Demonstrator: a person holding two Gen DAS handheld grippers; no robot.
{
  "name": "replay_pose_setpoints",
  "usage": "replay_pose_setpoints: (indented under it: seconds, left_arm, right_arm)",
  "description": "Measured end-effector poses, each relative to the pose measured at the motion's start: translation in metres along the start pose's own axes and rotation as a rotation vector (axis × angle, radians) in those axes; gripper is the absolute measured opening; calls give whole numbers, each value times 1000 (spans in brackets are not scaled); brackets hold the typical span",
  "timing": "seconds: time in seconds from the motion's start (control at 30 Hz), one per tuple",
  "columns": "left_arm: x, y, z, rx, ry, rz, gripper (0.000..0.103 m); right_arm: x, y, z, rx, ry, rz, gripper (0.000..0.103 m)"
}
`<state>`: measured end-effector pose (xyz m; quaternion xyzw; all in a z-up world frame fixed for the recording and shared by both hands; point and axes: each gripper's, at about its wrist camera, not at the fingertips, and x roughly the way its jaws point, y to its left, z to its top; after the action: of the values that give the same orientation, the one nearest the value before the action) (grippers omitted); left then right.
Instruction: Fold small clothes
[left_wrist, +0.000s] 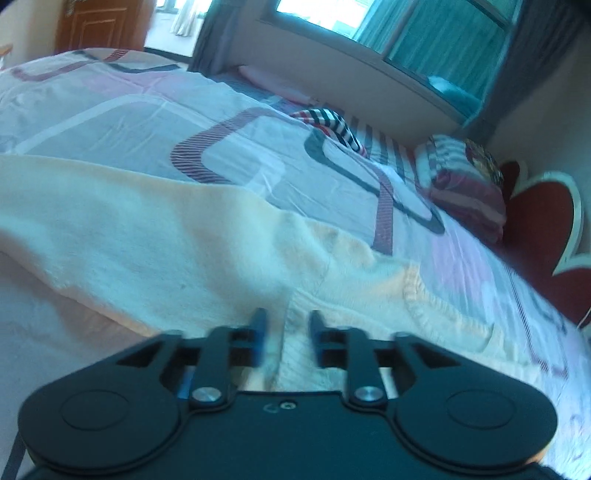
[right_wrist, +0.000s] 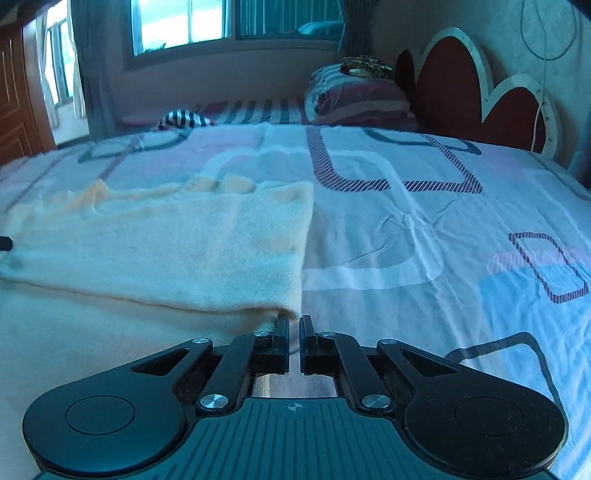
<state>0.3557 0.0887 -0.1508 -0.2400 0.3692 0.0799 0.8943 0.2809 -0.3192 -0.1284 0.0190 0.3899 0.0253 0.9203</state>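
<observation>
Patterned bedsheet (right_wrist: 424, 229), folded quilt (right_wrist: 362, 96), red headboard (right_wrist: 454, 85), window (right_wrist: 184, 22).

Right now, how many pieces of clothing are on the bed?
2: a cream garment near both grippers, and a striped garment at the bed's far edge, below the window. Others may be hidden.
</observation>
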Motion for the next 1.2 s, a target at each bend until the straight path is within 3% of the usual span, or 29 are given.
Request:
replay_pose_setpoints:
  seconds: [0.07,0.13,0.23,0.3,0.47,0.5,0.57,0.6,0.63,0.7,0.87,0.9,1.03,1.2]
  left_arm:
    - [0,4,3,-24,0,-8,58]
    - [2,4,4,-28,0,-16,62]
    - [6,-3,2,5,13,-27,59]
    - [10,-9,0,39,22,-32,54]
    - [18,-16,-2,95,34,-19,15]
    - [18,-16,-1,104,31,-20,12]
    - [14,-17,-1,119,17,-28,4]
    - [11,-17,-1,123,3,-35,3]
    - [8,-18,0,131,-9,-41,3]
    - [4,-22,0,158,-32,-48,3]
    - [9,-21,4,159,-72,-22,2]
    - [10,-19,5,147,-80,-12,2]
    - [20,-14,0,165,-78,27,2]
    - [20,-25,-10,286,-84,87,6]
  right_arm:
    - [-12,-5,5,45,-36,19,2]
    - [-14,-9,12,75,-48,37,3]
    - [-1,-11,25,96,-41,39,3]
    - [13,-13,34,116,-28,53,4]
    - [51,-24,56,177,-8,57,5]
    - [57,-26,60,192,-5,67,9]
    - [70,-33,67,226,-5,80,27]
    - [74,-35,72,238,-17,81,46]
    - [77,-36,75,242,-31,79,50]
    - [86,-37,82,235,-41,86,49]
    - [109,-37,90,255,-2,116,25]
    - [110,-36,92,255,-2,124,7]
    - [102,-31,92,202,-46,71,5]
    - [106,-17,80,87,-64,-39,6]
